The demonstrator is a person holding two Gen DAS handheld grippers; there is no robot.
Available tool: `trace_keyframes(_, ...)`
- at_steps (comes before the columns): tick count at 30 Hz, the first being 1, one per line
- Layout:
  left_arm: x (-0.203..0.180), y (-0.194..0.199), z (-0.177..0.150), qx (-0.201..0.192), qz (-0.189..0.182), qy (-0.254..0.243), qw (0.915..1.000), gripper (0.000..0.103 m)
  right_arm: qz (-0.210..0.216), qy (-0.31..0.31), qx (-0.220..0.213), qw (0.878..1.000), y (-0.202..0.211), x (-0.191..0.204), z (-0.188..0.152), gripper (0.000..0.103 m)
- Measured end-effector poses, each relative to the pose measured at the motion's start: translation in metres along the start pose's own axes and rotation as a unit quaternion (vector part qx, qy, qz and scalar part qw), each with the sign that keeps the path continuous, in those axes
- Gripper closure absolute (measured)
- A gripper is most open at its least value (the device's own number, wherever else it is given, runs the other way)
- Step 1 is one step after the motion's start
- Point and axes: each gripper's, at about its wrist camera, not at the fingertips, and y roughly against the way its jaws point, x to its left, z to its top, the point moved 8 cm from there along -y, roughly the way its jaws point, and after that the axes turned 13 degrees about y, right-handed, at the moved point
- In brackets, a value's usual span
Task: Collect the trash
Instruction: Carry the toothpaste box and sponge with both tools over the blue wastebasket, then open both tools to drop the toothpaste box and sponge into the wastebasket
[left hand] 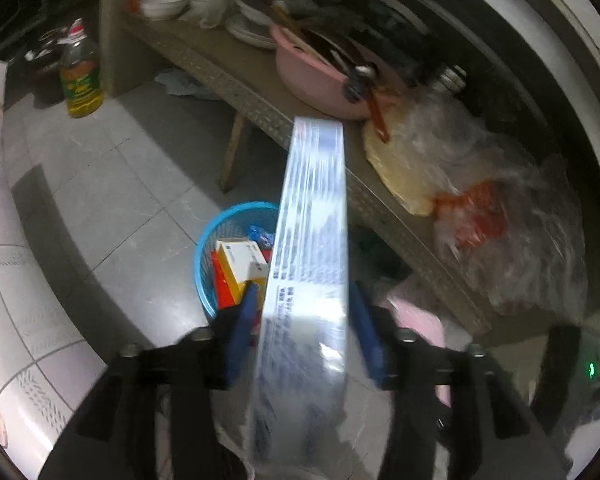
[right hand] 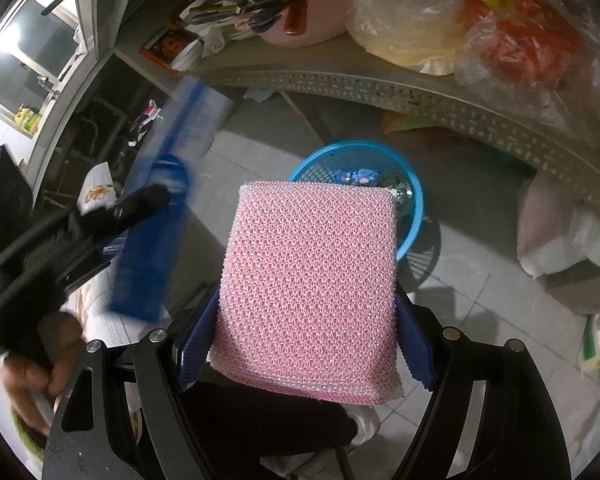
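Note:
A long silvery carton point(left hand: 308, 240) with printed text stands between the blue fingers of my left gripper point(left hand: 304, 296). A thin gap shows on each side, so the pads are not pressing on it. The carton hangs over a blue plastic basket point(left hand: 216, 236) on the floor, which holds a yellow-and-white box point(left hand: 240, 264) and other packaging. In the right wrist view the same carton point(right hand: 192, 120) is a blurred blue streak to the left. My right gripper point(right hand: 308, 302) is shut on a pink mesh sponge point(right hand: 308, 280), above and just in front of the basket point(right hand: 414, 204).
A low metal-edged table point(left hand: 260, 96) runs behind the basket, carrying a pink basin point(left hand: 312, 76), bowls and plastic bags point(left hand: 480, 200). An oil bottle point(left hand: 80, 80) stands on the tiled floor. A patterned cloth edge point(left hand: 4, 240) lies left. A hand point(right hand: 32, 364) holds the left gripper.

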Motion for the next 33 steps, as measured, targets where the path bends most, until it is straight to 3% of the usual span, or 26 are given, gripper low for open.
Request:
trace_keyframes(5, 0.017, 0.013, 0.000, -0.006, -0.009, 0.034, 0.9994, 0.054, -0.011, -0.006, 0.000, 1.000, 0.002, -0.011, -0.005, 0.028)
trace_keyframes(15, 0.023, 0.060, -0.013, -0.031, -0.009, 0.015, 0.9994, 0.054, -0.013, 0.004, 0.013, 1.000, -0.020, -0.005, -0.002, 0.028)
trace_keyframes(20, 0.024, 0.094, -0.026, -0.046, -0.012, -0.007, 0.9989, 0.053, -0.016, 0.033, -0.001, 0.999, -0.037, 0.002, 0.026, 0.025)
trace_keyframes(23, 0.028, 0.114, -0.035, -0.059, -0.006, -0.018, 0.9981, 0.049, -0.012, 0.053, -0.017, 0.998, -0.057, 0.008, 0.055, 0.022)
trace_keyframes(26, 0.035, 0.131, -0.046, -0.068, 0.002, -0.025, 0.9974, 0.043, -0.038, 0.076, -0.007, 0.996, -0.094, 0.005, 0.076, 0.018)
trace_keyframes(30, 0.046, 0.151, -0.064, -0.077, 0.014, -0.033, 0.9964, 0.036, -0.075, 0.084, 0.024, 0.993, -0.138, -0.011, 0.075, 0.018)
trace_keyframes(33, 0.055, 0.157, -0.078, -0.078, 0.018, -0.033, 0.9963, 0.034, -0.085, 0.068, 0.028, 0.994, -0.143, -0.023, 0.062, 0.018)
